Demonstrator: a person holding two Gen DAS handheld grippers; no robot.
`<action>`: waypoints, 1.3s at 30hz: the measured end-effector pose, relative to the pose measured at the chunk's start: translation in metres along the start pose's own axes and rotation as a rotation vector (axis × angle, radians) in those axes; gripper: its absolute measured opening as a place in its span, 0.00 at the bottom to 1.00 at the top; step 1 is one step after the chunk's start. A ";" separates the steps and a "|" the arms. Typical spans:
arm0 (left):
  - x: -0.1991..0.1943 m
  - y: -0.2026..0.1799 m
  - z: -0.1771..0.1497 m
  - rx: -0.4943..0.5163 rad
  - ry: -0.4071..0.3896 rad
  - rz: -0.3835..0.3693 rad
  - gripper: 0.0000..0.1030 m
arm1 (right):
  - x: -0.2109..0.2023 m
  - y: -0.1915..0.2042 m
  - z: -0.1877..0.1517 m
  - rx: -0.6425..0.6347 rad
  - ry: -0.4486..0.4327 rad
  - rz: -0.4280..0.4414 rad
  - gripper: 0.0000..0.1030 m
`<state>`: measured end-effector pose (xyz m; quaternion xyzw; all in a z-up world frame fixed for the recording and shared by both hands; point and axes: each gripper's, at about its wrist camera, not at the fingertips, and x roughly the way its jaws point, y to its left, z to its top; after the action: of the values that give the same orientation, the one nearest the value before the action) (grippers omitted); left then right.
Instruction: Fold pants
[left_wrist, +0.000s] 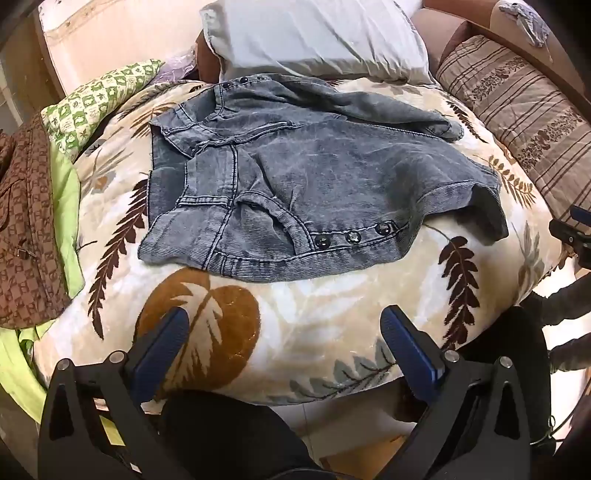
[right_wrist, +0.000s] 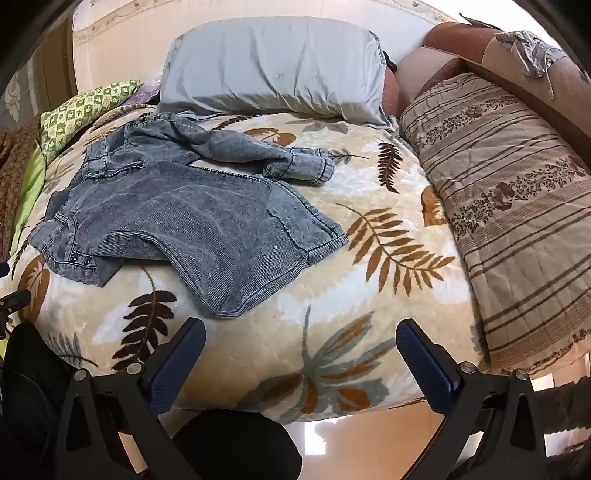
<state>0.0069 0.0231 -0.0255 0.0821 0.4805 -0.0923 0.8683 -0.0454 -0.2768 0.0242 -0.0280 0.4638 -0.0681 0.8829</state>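
Grey pants (left_wrist: 295, 177) lay crumpled on the leaf-patterned blanket (left_wrist: 332, 302)
Left tool (left_wrist: 284, 332) and right tool (right_wrist: 301, 343) hovered near them, both released, holding nothing

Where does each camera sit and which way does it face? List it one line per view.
Left wrist: on the left claw, angled down at the waistband end of the grey pants; wide-open jaws show.
Right wrist: on the right claw, angled down at the pant legs; wide-open jaws show.
Shared: pants, leaf-print blanket, blue pillow.
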 end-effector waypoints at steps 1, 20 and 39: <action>0.000 0.001 0.001 -0.001 0.001 0.001 1.00 | 0.000 0.000 0.000 0.002 0.000 0.002 1.00; 0.004 -0.001 0.011 -0.020 0.001 0.029 1.00 | 0.008 -0.007 0.002 0.033 0.003 0.021 1.00; 0.009 0.000 0.013 -0.015 0.014 0.033 1.00 | 0.009 -0.011 0.004 0.063 -0.033 0.042 1.00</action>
<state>0.0225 0.0191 -0.0264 0.0841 0.4858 -0.0741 0.8669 -0.0378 -0.2895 0.0204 0.0087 0.4475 -0.0637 0.8920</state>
